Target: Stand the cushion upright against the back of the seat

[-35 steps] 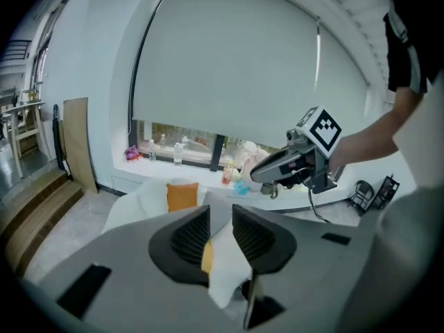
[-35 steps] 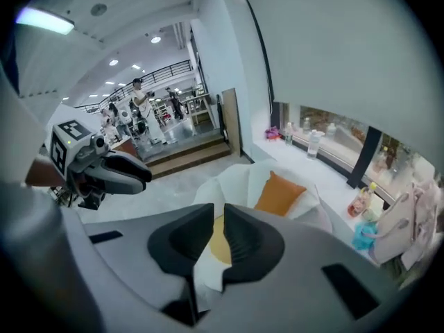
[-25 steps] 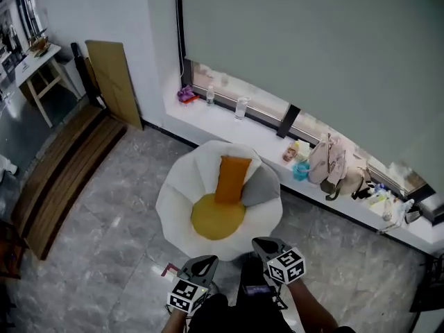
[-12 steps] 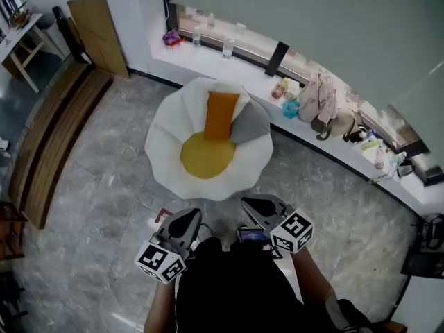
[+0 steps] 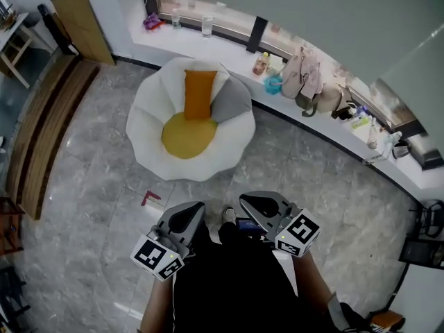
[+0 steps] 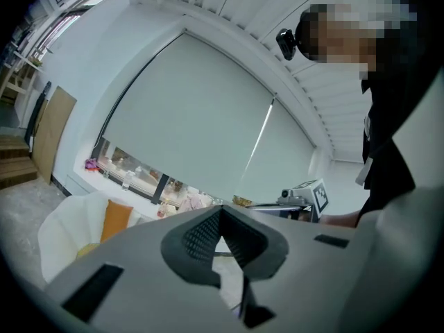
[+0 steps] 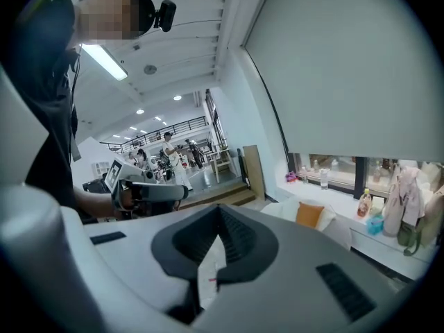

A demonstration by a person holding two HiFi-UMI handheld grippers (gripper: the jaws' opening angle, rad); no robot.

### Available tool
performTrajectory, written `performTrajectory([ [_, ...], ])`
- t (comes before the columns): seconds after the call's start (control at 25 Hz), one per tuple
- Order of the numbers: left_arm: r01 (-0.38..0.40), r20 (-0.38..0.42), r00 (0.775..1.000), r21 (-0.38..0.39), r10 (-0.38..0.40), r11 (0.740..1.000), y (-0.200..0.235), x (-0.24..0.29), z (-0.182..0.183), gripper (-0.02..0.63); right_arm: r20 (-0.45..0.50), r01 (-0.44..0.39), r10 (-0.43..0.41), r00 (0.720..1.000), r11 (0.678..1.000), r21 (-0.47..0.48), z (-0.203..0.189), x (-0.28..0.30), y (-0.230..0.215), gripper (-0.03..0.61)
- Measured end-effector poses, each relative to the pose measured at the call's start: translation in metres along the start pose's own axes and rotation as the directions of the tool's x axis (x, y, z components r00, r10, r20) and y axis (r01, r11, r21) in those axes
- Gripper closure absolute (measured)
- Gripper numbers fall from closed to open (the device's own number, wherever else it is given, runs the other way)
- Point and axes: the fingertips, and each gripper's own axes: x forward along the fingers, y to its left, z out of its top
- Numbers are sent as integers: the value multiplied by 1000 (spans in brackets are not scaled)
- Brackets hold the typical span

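The orange cushion (image 5: 199, 94) stands upright against the back of the white petal-shaped seat (image 5: 142, 134), above a yellow seat pad (image 5: 184, 134) and beside a grey cushion (image 5: 231, 103). My left gripper (image 5: 189, 211) and right gripper (image 5: 252, 202) are held close to the person's body, well back from the seat, both shut with nothing in them. The left gripper view has the cushion (image 6: 114, 220) small at lower left beyond the shut left gripper (image 6: 220, 214). In the right gripper view the cushion (image 7: 309, 214) sits far off past the right gripper (image 7: 219, 212).
A window ledge (image 5: 229, 47) behind the seat carries bottles, bags and small items. A wooden board (image 5: 82, 25) leans on the wall at upper left, with wooden steps (image 5: 41, 130) below it. A small red object (image 5: 150, 198) lies on the marble floor.
Both grippers have drawn back from the seat and risen. The seat now lies farther up and left in the head view. The cushion stays where it was.
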Motion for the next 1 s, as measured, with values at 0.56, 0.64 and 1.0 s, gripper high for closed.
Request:
performTrajectory([
  [0.56, 26, -26, 999, 35, -25, 999, -79, 52, -32, 600, 71, -48, 45, 996, 998, 39, -16, -90, -35, 563],
  [0.64, 29, -27, 999, 40, -28, 999, -83, 55, -32, 600, 76, -53, 50, 996, 998, 36, -15, -93, -37, 563],
  [1.0, 39, -46, 998, 60, -36, 997, -99, 62, -33, 600, 73, -77, 75, 994, 997, 21, -15, -103, -35, 563],
])
